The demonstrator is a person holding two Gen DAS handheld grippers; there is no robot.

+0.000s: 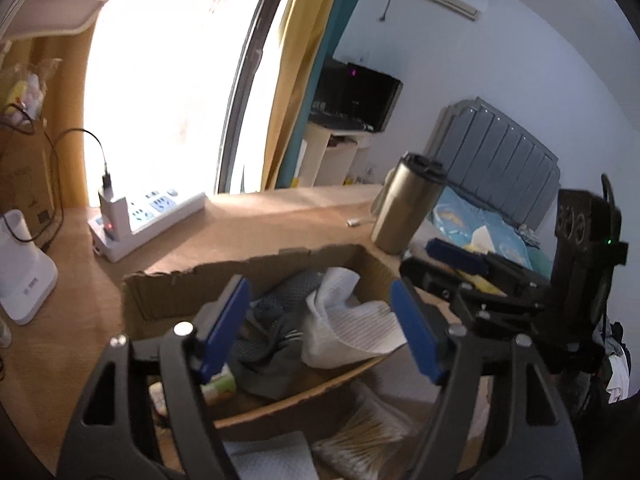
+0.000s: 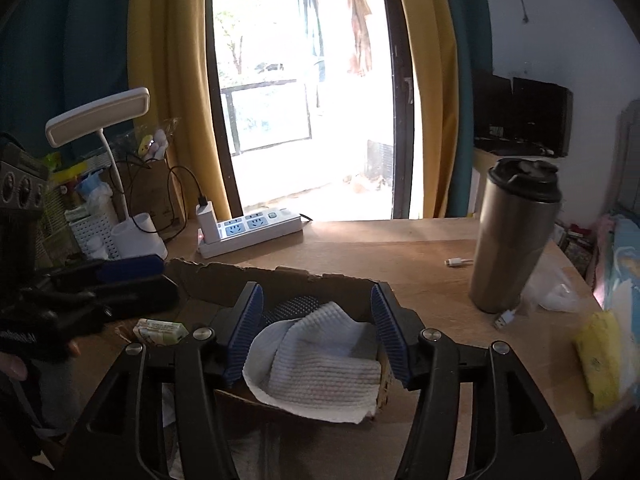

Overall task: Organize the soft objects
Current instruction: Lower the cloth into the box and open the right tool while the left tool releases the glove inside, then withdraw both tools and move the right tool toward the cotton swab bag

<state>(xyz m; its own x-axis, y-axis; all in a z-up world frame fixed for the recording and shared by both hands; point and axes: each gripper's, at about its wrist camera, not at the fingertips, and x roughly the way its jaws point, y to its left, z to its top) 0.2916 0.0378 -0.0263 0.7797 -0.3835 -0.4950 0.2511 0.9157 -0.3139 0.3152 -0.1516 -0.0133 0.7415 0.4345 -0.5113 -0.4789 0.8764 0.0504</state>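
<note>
Two cloths (image 2: 320, 356) are being held in a cardboard box (image 2: 280, 276) on the near desk (image 2: 400, 256); a power strip (image 2: 256, 228) is being kept far left, a tumbler (image 2: 512, 240) right.

The open brown cardboard box (image 2: 280, 280) is free from above, with a crumpled white waffle cloth (image 2: 320, 356) inside. To its right the bare wooden table (image 2: 400, 256) gives room until the tall steel tumbler (image 2: 514, 240). The white power strip (image 2: 252, 230) blocks behind it.
</note>
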